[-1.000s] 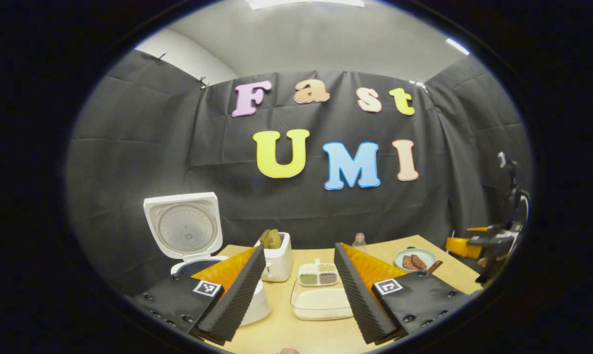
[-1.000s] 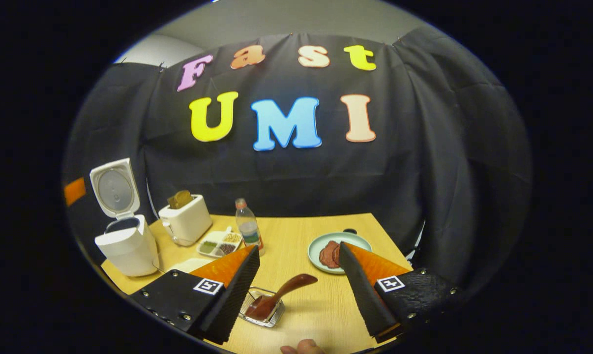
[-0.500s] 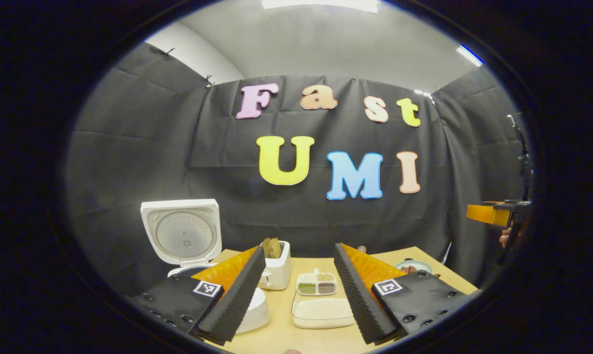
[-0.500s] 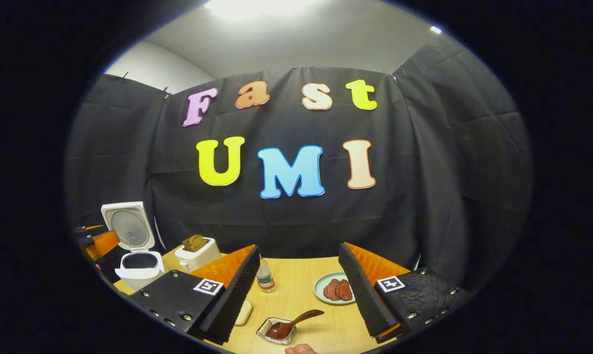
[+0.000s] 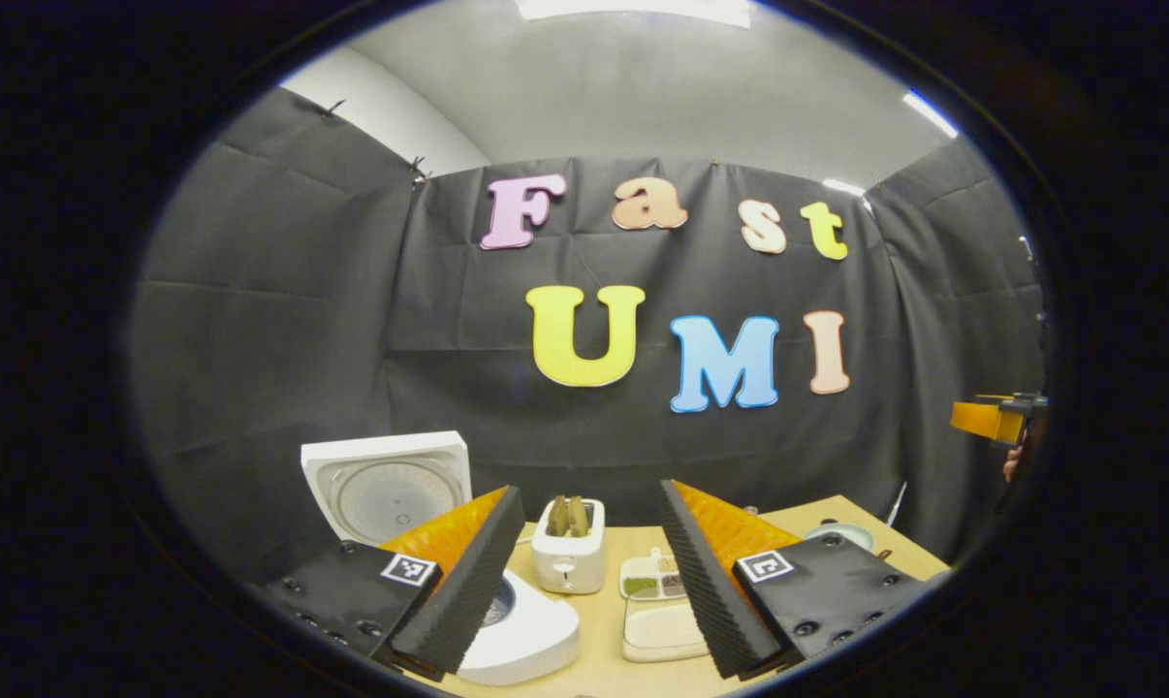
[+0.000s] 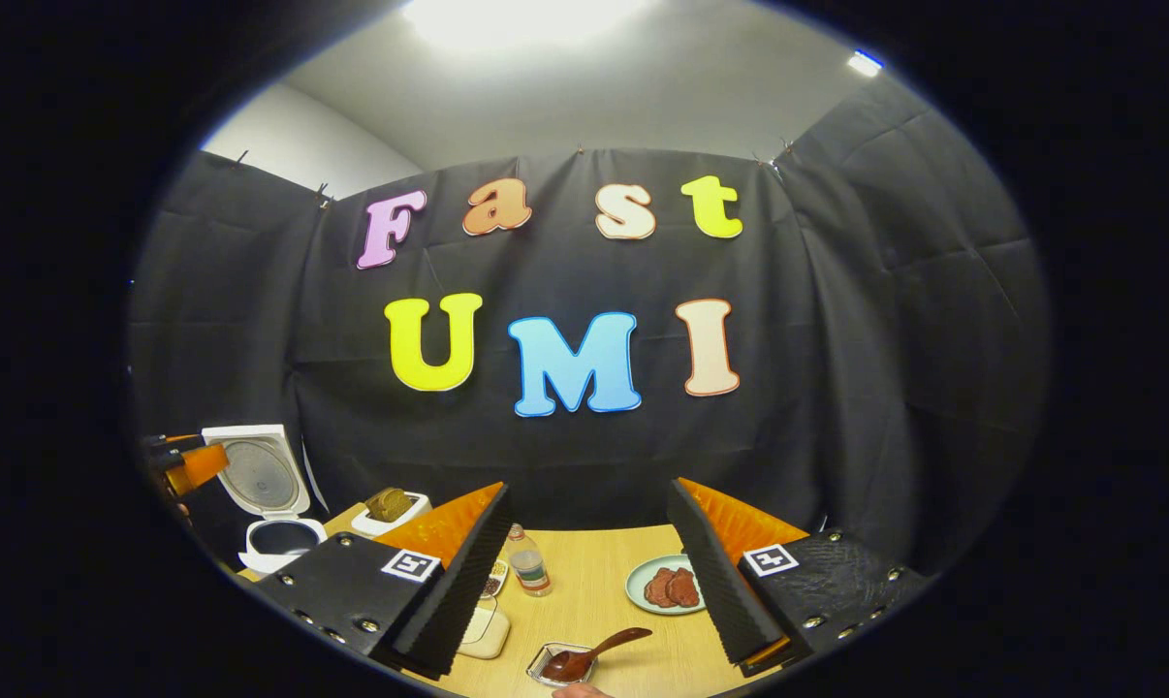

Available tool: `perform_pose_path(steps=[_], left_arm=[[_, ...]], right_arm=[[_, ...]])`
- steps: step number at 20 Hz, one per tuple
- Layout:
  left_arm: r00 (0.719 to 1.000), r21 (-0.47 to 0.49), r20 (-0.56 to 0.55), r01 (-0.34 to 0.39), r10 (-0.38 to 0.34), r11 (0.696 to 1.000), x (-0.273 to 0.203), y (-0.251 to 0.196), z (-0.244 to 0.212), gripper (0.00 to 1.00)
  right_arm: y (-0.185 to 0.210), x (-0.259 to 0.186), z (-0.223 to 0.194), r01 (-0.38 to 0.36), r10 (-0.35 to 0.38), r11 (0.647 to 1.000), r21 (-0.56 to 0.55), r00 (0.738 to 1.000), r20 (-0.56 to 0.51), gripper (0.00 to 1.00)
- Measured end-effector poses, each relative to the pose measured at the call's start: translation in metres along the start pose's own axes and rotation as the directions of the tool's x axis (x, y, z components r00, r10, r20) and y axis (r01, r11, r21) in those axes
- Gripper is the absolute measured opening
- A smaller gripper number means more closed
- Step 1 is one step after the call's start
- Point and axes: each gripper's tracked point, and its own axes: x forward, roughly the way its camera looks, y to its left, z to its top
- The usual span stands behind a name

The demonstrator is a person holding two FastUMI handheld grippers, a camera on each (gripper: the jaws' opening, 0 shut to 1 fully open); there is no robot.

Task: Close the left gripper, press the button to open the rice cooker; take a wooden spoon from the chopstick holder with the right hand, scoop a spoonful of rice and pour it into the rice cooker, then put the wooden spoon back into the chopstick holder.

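Both tongs, left [image 5: 584,582] and right [image 6: 589,586], gape wide and empty above the bench [image 6: 594,591]; rice cooker [image 5: 521,635] lid-up at lower left, wooden spoon [image 6: 594,654] in its holder [image 6: 557,665] at the bottom edge.

Left gripper [image 5: 584,582] and right gripper [image 6: 589,582] agape, empty.

glossy wooden spoon [image 6: 594,653], wood-grain table [image 6: 594,582]

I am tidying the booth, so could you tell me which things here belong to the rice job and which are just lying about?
Job: rice cooker, wooden spoon, chopstick holder, rice tray.
Lying about: toaster, bottle, plate of meat, divided grain dish.
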Motion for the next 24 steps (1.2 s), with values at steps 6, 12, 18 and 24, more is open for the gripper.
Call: perform_pose_path(steps=[6,12,18,24], left_arm=[[0.998,-0.005,0.004,-0.064,0.064,0.998,0.041,0.068,0.015,0.97],[0.982,-0.028,-0.016,-0.186,0.186,0.982,0.099,0.143,0.036,0.98],[0.939,-0.087,-0.073,-0.342,0.336,0.936,0.158,0.216,0.033,0.97],[0.875,-0.105,-0.172,-0.474,0.453,0.874,0.218,0.285,0.002,0.96]], right_arm=[[0.002,0.010,-0.010,0.009,-0.008,1.000,0.002,1.000,-0.028,0.98],[-0.011,0.025,-0.032,0.046,-0.045,0.999,0.005,0.996,-0.072,0.98],[-0.036,0.046,-0.044,0.098,-0.098,0.995,-0.001,0.990,-0.103,0.98],[-0.047,0.058,-0.053,0.120,-0.120,0.993,-0.008,0.984,-0.132,0.98]])
